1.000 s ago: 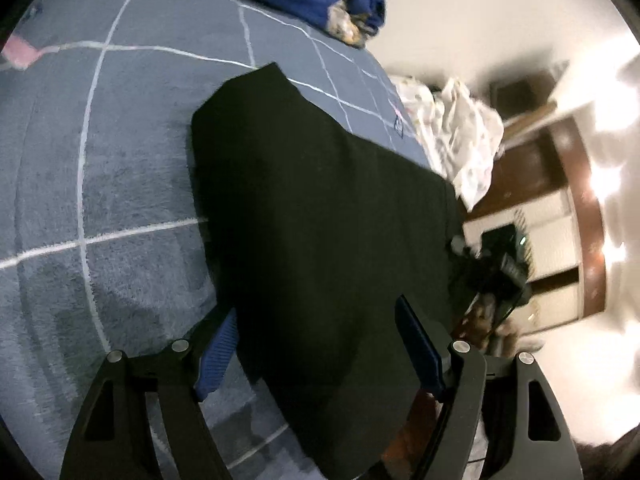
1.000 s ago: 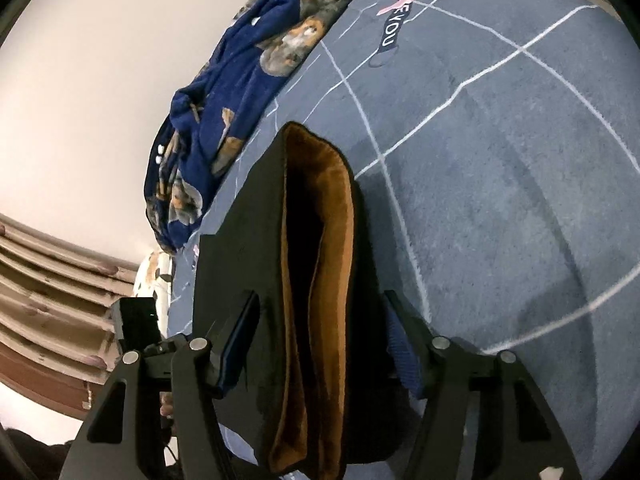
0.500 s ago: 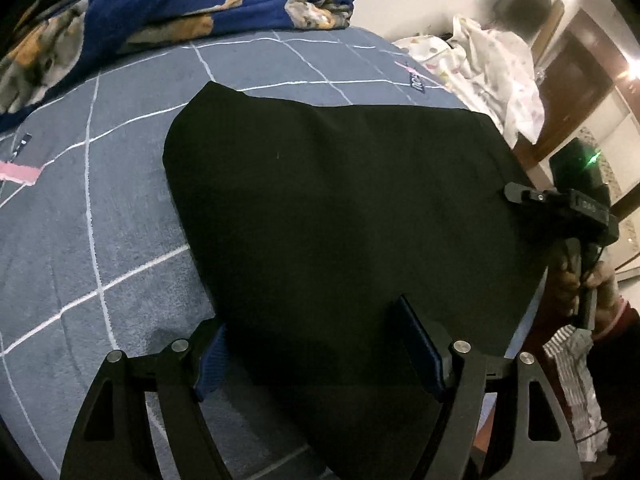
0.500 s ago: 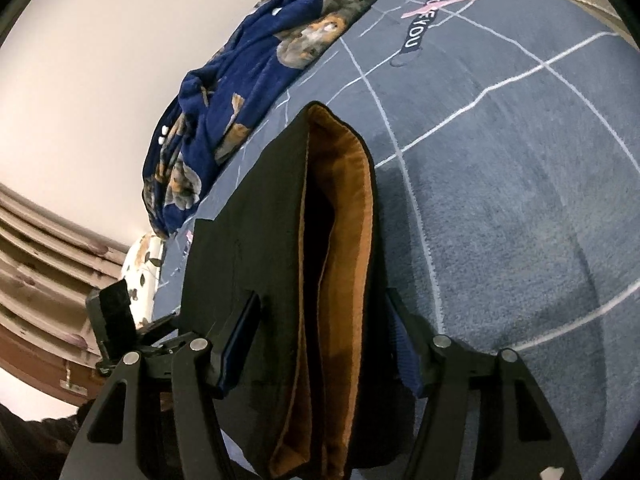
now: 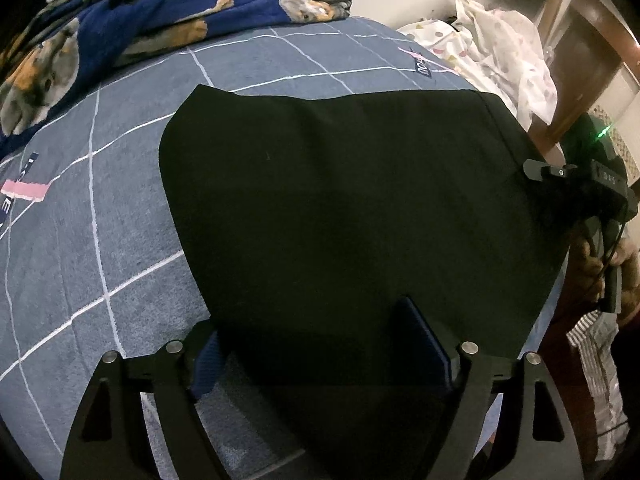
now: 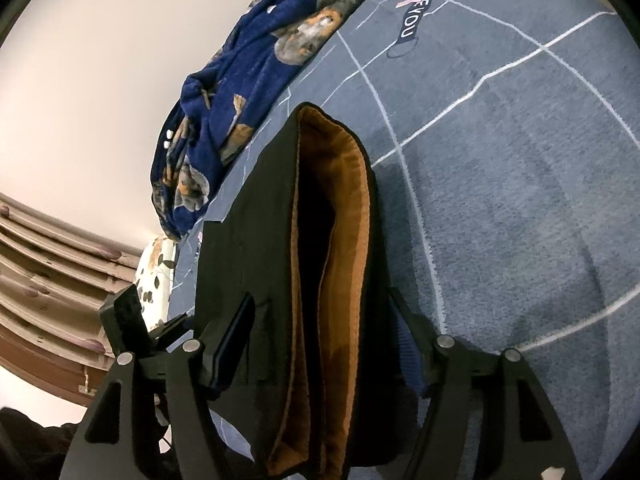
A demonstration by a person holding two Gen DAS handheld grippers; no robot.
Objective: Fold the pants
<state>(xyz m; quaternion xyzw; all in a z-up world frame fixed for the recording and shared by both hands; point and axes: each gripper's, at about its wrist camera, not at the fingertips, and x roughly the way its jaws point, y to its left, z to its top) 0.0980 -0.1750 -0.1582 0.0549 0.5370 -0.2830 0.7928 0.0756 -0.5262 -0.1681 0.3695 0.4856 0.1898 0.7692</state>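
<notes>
Here, grey-blue checked bedspread, navy printed blanket, pale wall.

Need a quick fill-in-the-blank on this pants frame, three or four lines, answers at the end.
1. The folded pants are ____ on the outside.
2. At their open end, the right wrist view shows a lining coloured ____.
3. The pants lie on a grey-blue bedcover crossed by thin ____ lines.
4. The bunched blanket at the far edge is mostly ____ with animal prints.

Missing words: black; orange-brown; white; blue
</notes>
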